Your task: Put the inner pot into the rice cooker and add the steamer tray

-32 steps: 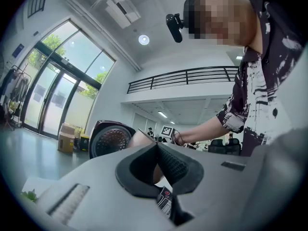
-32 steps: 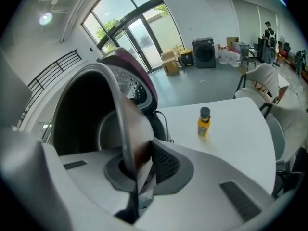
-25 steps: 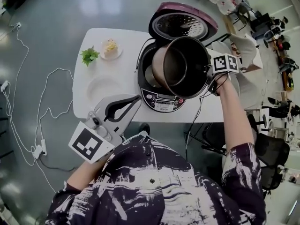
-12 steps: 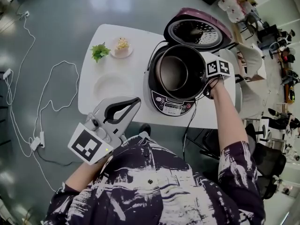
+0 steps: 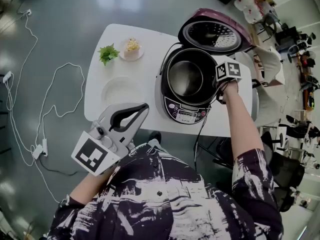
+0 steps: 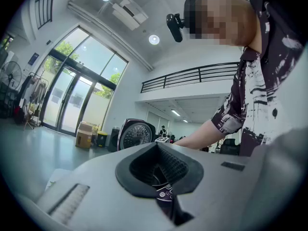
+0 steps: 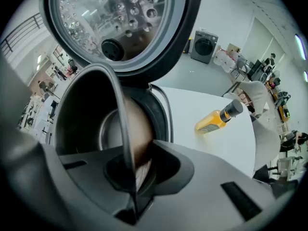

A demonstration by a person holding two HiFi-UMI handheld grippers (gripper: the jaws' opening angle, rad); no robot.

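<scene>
The left gripper (image 5: 144, 107) hangs level at the near left corner of the counter (image 5: 150, 59), its jaws pressed together on nothing. On the counter's left part lie a green sprig (image 5: 106, 54), a small plate of food (image 5: 131, 48) and an empty white plate (image 5: 120, 89).

Further right stands the rice cooker (image 5: 182, 113), its lid (image 5: 214, 34) swung up behind it and its control panel toward the person. The inner pot (image 5: 186, 78) is in the cooker's well, mouth up, its axis about upright. The right gripper view shows a strip of its coppery outer wall; whether it sits fully down cannot be told.

The right gripper (image 7: 131, 186) points steeply down, its jaws pinching the pot's rim on the right side. In the head view the marker cube hides the jaw tips. Beyond, a yellow bottle (image 7: 217, 119) lies on its side on the counter.
</scene>
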